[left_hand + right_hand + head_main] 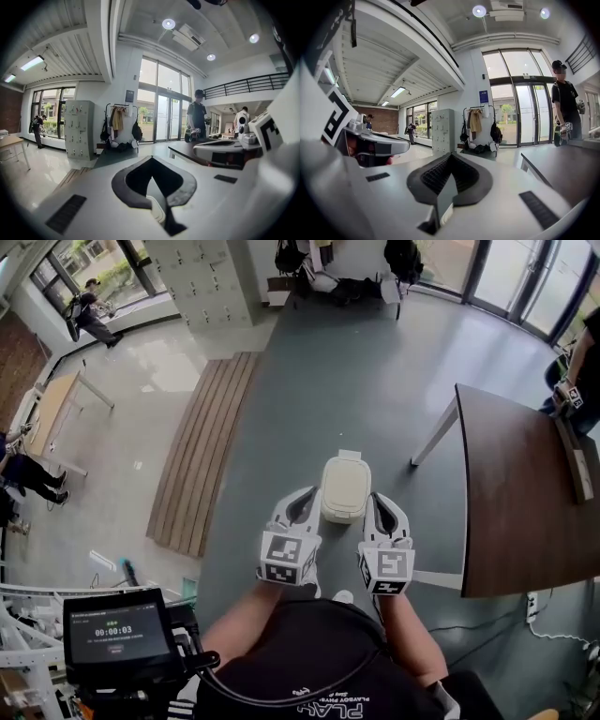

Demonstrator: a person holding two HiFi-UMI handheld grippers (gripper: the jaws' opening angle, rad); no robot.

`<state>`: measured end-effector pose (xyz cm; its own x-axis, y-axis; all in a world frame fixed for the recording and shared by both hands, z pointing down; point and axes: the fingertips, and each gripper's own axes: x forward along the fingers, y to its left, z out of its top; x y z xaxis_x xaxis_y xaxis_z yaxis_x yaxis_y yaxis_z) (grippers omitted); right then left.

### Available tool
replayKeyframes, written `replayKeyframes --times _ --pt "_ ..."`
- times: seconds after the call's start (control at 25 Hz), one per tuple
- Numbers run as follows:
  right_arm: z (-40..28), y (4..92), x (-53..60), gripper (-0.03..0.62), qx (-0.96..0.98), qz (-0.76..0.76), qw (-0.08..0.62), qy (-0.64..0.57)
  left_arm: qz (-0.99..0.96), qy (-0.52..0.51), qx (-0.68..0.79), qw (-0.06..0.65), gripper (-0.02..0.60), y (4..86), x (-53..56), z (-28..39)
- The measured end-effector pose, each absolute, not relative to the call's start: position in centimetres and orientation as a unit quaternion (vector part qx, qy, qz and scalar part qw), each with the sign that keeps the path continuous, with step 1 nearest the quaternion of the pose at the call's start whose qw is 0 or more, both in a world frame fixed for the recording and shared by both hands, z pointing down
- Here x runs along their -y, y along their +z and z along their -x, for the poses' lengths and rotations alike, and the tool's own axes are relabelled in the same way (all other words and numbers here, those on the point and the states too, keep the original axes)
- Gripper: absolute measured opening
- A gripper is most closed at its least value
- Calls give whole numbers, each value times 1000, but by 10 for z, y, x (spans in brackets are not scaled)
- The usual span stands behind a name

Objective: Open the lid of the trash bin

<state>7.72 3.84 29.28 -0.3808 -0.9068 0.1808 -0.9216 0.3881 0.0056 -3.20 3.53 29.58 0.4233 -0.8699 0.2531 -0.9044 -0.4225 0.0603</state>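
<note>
Small cream trash bin (345, 488) down on the grey floor (375, 381), in the middle, just past the 2 tools. Lid (344, 482) shut flat on top, not opened yet. Left gripper (298, 512) just left of the bin, right gripper (384, 517) just right of it. Both near the body and, as far as can be told from above, not touching the bin.

Up close on the left gripper (151, 159): fingers pressed together at the tips, nothing between. Same on the right gripper (450, 155): fingers closed up, holding nothing. Both pointing flat across the room, not down, so no bin in either of those 2 views. Brown table (525, 484) off to the right, wood strips (202, 451) off to the left.

Now a guess at trouble. Looks light, so could slide or tip over from a hard poke on 1 side. Could also miss the lid edge with closed fingers, or slip off the smooth top. Better to aim down first, open up, then lift slowly.
</note>
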Motion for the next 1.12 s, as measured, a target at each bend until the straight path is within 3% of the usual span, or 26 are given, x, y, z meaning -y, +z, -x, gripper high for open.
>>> replayKeyframes --times 0.68,1.12 --pt "-42 330 96 0 810 -573 105 63 -858 98 497 86 -3 328 112 71" --pt "-52 339 87 0 802 -581 117 80 -854 127 492 112 -3 352 97 71"
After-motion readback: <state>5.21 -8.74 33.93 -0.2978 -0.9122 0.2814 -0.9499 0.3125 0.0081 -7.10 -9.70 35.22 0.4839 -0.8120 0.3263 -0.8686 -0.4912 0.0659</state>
